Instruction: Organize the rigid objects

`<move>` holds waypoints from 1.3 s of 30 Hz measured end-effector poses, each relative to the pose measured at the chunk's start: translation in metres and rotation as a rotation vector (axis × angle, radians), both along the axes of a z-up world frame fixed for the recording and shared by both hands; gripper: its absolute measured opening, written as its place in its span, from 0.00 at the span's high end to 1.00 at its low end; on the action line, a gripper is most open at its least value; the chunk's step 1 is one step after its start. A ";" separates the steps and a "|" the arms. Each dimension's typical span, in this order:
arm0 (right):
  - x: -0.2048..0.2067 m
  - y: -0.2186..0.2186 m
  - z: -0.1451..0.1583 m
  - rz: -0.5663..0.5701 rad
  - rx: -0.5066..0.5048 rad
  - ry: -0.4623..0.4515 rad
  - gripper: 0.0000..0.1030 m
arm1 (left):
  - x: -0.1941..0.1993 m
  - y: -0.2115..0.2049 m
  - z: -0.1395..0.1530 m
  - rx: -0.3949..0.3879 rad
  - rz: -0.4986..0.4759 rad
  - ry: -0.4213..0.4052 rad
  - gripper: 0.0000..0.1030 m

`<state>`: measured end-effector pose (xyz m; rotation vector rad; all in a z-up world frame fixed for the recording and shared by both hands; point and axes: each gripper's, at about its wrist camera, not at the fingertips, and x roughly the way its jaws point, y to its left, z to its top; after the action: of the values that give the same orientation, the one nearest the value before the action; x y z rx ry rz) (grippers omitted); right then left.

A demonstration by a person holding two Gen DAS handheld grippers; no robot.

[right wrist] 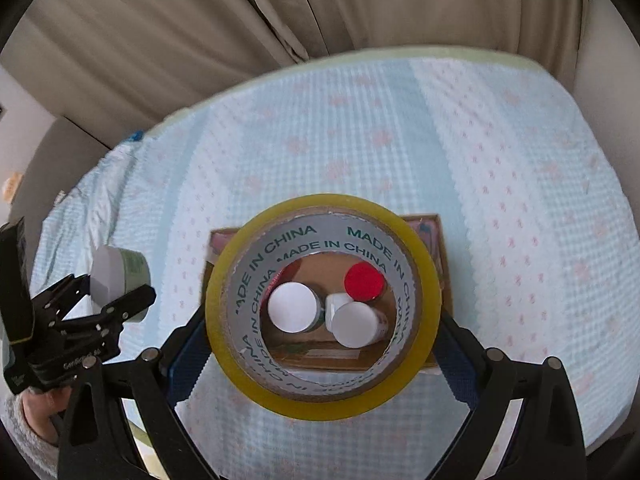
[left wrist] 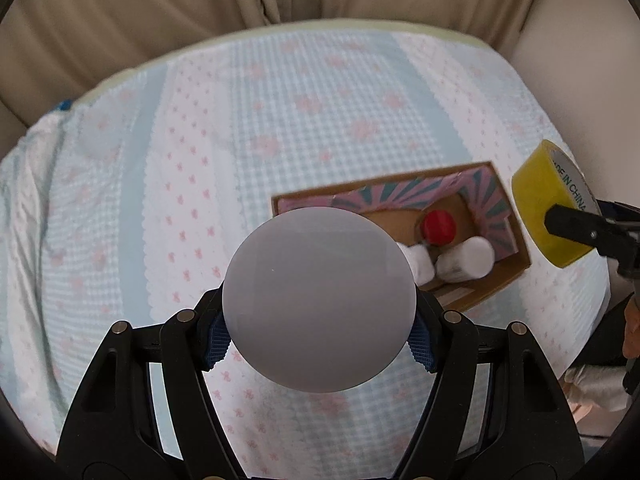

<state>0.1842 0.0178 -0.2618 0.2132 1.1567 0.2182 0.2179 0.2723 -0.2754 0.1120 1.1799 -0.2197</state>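
My left gripper (left wrist: pixel 319 338) is shut on a round white-lidded jar (left wrist: pixel 319 300), held above the bedspread left of the cardboard box (left wrist: pixel 516 240); the jar's green side shows in the right wrist view (right wrist: pixel 120 276). My right gripper (right wrist: pixel 322 350) is shut on a yellow tape roll (right wrist: pixel 322 304), held directly over the box (right wrist: pixel 438 240). Through the roll's hole I see a red-capped bottle (right wrist: pixel 365 282) and two white-capped bottles (right wrist: pixel 291 307) inside the box. The roll also shows at the right in the left wrist view (left wrist: pixel 548 208).
A blue and white bedspread with pink flowers (left wrist: pixel 240 140) covers the bed. Beige curtains (right wrist: pixel 280 12) hang behind it. The box lining is pink and teal striped (left wrist: pixel 420 196). A wall (left wrist: pixel 580 60) stands close on the right.
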 end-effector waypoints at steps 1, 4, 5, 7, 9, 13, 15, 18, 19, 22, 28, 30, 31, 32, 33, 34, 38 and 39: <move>0.005 0.002 -0.008 -0.008 0.000 0.017 0.06 | 0.003 0.000 -0.008 0.002 -0.003 0.013 0.34; 0.018 0.001 -0.032 -0.039 0.012 0.065 0.06 | 0.014 -0.002 -0.030 0.007 -0.020 0.047 0.34; 0.023 0.001 -0.041 -0.051 0.017 0.083 0.06 | 0.018 -0.004 -0.036 0.009 -0.029 0.055 0.34; 0.032 -0.003 -0.054 -0.072 0.023 0.109 0.06 | 0.027 -0.007 -0.050 0.013 -0.048 0.073 0.34; 0.041 -0.008 -0.067 -0.093 0.028 0.136 0.06 | 0.037 -0.010 -0.063 0.012 -0.059 0.094 0.34; 0.060 -0.020 -0.094 -0.144 0.070 0.207 0.06 | 0.053 -0.018 -0.082 0.016 -0.075 0.129 0.34; 0.067 -0.024 -0.105 -0.159 0.076 0.244 0.05 | 0.059 -0.025 -0.089 0.030 -0.084 0.143 0.34; 0.072 -0.030 -0.114 -0.190 0.109 0.271 0.04 | 0.065 -0.034 -0.094 0.013 -0.104 0.160 0.00; 0.073 -0.035 -0.116 -0.213 0.137 0.275 0.01 | 0.065 -0.036 -0.093 0.004 -0.107 0.144 0.00; 0.075 -0.044 -0.113 -0.262 0.180 0.236 0.00 | 0.066 -0.042 -0.093 0.002 -0.115 0.132 0.00; 0.072 -0.050 -0.108 -0.267 0.152 0.235 0.00 | 0.059 -0.038 -0.087 -0.010 -0.088 0.132 0.00; 0.069 -0.048 -0.107 -0.264 0.138 0.233 0.00 | 0.055 -0.037 -0.082 -0.011 -0.082 0.124 0.00; 0.067 -0.048 -0.106 -0.264 0.133 0.234 0.00 | 0.053 -0.037 -0.079 -0.012 -0.079 0.118 0.00; 0.065 -0.048 -0.105 -0.264 0.129 0.241 0.00 | 0.051 -0.038 -0.076 -0.014 -0.077 0.111 0.00; 0.063 -0.049 -0.104 -0.264 0.127 0.248 0.00 | 0.048 -0.038 -0.073 -0.014 -0.076 0.104 0.00; 0.061 -0.049 -0.103 -0.263 0.124 0.251 0.00 | 0.046 -0.039 -0.069 -0.014 -0.075 0.096 0.00; 0.052 -0.047 -0.092 -0.238 0.109 0.245 0.00 | 0.033 -0.044 -0.051 -0.012 -0.074 0.057 0.00; 0.049 -0.046 -0.088 -0.227 0.110 0.240 0.00 | 0.028 -0.045 -0.043 -0.016 -0.071 0.045 0.00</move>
<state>0.2335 -0.0281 -0.3500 0.4752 1.3479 0.0563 0.2457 0.2273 -0.3180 0.1361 1.2203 -0.2953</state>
